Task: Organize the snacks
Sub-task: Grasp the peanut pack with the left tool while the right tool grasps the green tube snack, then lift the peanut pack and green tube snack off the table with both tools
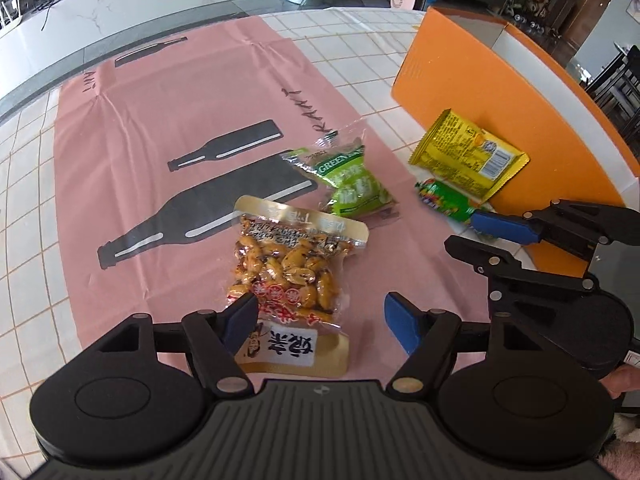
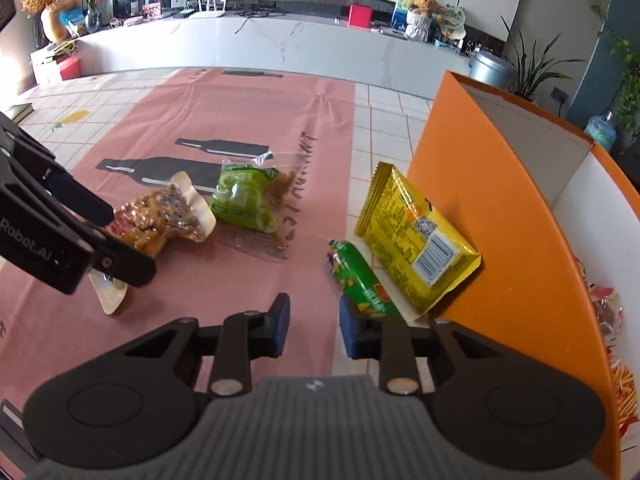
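Left tongs (image 1: 320, 316) are seen wide open, low over the pink cloth (image 1: 160, 140). The peanut pouch (image 1: 288, 264) lies flat between the blue pads; the left pad (image 1: 240, 316) overlaps the pouch's edge in the left wrist view, the right pad stands clear of it. No squeeze is visible, so nothing is counted as gripped.

Right tongs (image 2: 314, 326) are narrowed to a small gap, with only cloth seen between the pads. The green tube snack (image 2: 360, 280) lies just beside the right pad (image 2: 352, 332), at about 1 o'clock from the gap, outside the jaws. Whether that pad touches the tube cannot be told.

Snack layout, clock directions taken in the left wrist view from the peanut pouch:
- green pea bag (image 1: 352, 184) at 1 o'clock, near, on the cloth
- green tube snack at 2 o'clock, on the tiled table (image 1: 360, 64), just off the cloth edge
- yellow packet (image 1: 468, 156) at 2 o'clock, further out, leaning against the outer wall of the orange box (image 1: 520, 128), touching or just beside the tube

The orange box is open-topped, sitting at 3 o'clock of the right wrist view; red and orange snack packs (image 2: 612, 344) are seen inside it at the frame's right edge.

A fingertip (image 1: 624, 380) is seen behind the right tongs' body.
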{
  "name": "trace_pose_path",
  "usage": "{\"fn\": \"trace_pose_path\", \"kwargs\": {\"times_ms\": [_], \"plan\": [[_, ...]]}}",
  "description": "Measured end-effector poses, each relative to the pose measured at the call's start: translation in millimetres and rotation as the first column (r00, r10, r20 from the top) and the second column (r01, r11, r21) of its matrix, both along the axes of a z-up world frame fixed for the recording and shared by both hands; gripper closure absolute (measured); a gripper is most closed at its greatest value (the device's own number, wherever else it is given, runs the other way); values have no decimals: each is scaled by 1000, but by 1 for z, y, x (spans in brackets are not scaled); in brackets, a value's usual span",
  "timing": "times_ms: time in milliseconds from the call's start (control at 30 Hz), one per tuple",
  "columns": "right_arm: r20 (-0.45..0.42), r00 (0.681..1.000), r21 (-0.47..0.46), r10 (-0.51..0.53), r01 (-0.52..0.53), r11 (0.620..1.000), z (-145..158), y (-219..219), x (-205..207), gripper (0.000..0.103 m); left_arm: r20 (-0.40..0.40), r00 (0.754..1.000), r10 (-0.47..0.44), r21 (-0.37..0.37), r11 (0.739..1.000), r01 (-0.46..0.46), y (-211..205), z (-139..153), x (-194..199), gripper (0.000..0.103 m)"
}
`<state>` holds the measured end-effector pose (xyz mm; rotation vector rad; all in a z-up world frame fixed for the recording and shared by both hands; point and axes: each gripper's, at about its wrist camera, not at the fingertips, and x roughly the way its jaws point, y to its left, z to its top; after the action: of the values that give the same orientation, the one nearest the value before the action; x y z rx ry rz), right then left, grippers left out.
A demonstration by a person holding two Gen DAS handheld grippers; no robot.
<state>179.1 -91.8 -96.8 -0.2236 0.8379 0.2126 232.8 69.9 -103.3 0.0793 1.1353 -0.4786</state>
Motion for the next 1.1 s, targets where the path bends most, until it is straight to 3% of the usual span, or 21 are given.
{"fn": "trace_pose_path", "kwargs": {"times_ms": [167,300,500,667,900,1000,1033,1100], "plan": [[47,999,-54,3,0,999,2,-2,2,77,56,997,55,39,998,-57,8,6,4,19],[36,999,-93,11,-8,996,-5,-4,11,70,36,998,54,84,995,-57,15,-2,13,19],[-33,999,-11,1,-2,1000,-11,-13,18,70,-3,997,81,30,996,-81,24,-16,22,13],[-60,998,45,1,2,999,-13,-16,17,79,1,996,87,6,996,-87,27,-20,25,9],[-88,996,106,26,-16,994,-13,-8,15,82,41,997,65,27,997,-66,19,-23,28,7],[-98,995,132,31,-18,991,-12,-6,16,83,55,997,52,39,998,-54,12,-23,24,18],[-101,994,139,31,-17,990,-12,-5,17,83,54,997,46,33,998,-48,10,-21,23,30],[-111,993,156,30,-12,988,-11,-5,17,83,34,998,53,27,998,-54,7,-18,21,34]]}}
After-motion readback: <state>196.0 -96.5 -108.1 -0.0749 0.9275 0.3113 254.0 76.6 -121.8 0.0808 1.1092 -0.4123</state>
